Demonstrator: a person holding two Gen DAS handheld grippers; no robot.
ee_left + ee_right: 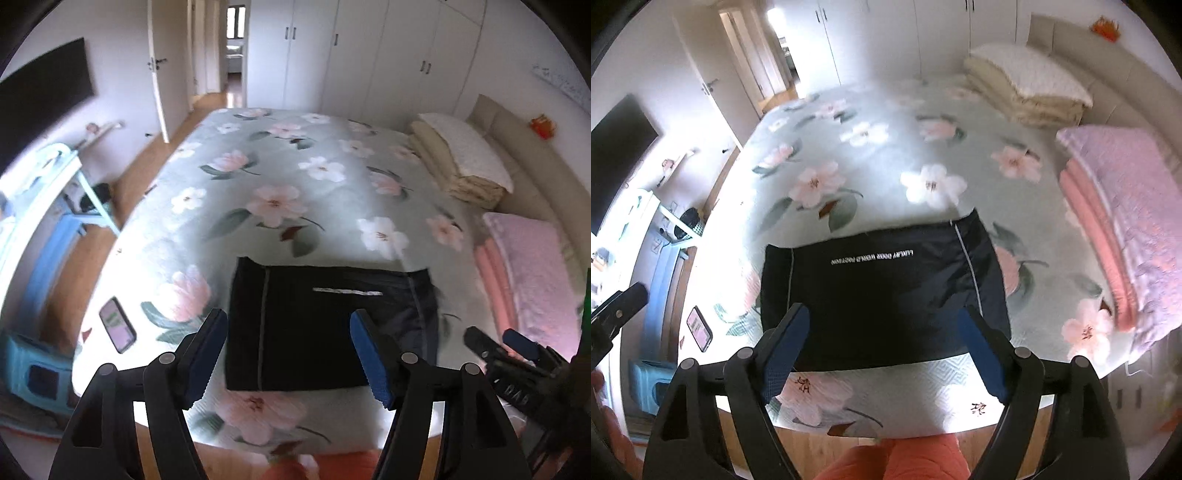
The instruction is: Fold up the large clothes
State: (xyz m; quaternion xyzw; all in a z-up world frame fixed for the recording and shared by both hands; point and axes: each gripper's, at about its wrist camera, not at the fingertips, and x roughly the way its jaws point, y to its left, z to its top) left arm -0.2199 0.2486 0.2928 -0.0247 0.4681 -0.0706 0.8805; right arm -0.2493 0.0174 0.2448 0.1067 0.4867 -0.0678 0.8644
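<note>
The dark garment [882,291] is seen folded into a flat rectangle near the bed's [886,166] front edge, at 12 o'clock from both claws. The left gripper [288,354] and right gripper [882,350] are held spread wide, nothing grasped. Its long axis is judged to run 9 to 3. One layer alone could be snagged, and the stack dragged apart.

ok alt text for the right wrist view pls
A folded black garment lies flat on a floral bedspread, with the open right gripper hovering above its near edge. A phone lies to the left and a pink blanket to the right.
</note>
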